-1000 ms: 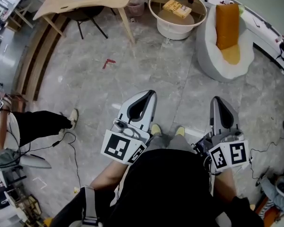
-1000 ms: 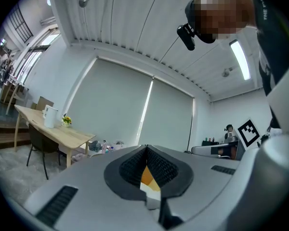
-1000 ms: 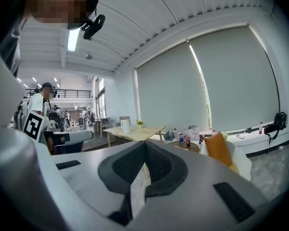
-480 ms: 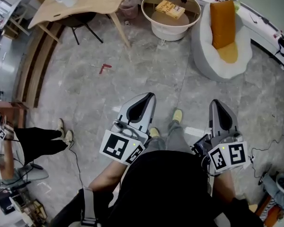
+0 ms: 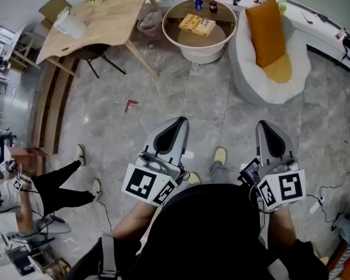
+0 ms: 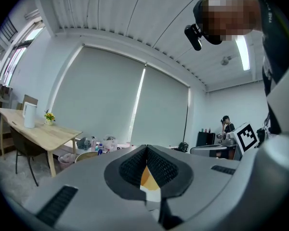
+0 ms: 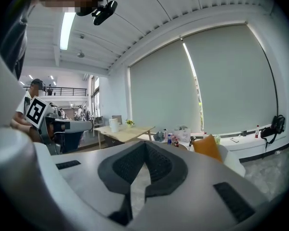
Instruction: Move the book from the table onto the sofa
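Note:
The yellow book [image 5: 197, 24] lies on the round white coffee table [image 5: 181, 44] at the top of the head view, beside two small bottles [image 5: 199, 2]. Right of the table stands the white sofa chair [image 5: 245, 74] with an orange cushion [image 5: 267, 27]. My left gripper [image 5: 176, 123] and right gripper [image 5: 265, 127] are held side by side in front of my body, well short of the table, both shut and empty. In the left gripper view the shut left gripper [image 6: 147, 149] shows only a sliver of orange beyond it. In the right gripper view the orange cushion [image 7: 206, 147] appears past the shut right gripper [image 7: 144, 144].
A long wooden table [image 5: 105, 16] with a dark chair [image 5: 98, 54] under it stands at the upper left. Another person [image 5: 52, 185] is on the floor at the left, among cables. A red mark [image 5: 130, 104] lies on the grey stone floor. My feet [image 5: 220, 155] show between the grippers.
I have walked forward: the coffee table, book and sofa have shifted left and show more fully. The person at the left has slid down the view. Both grippers stay shut.

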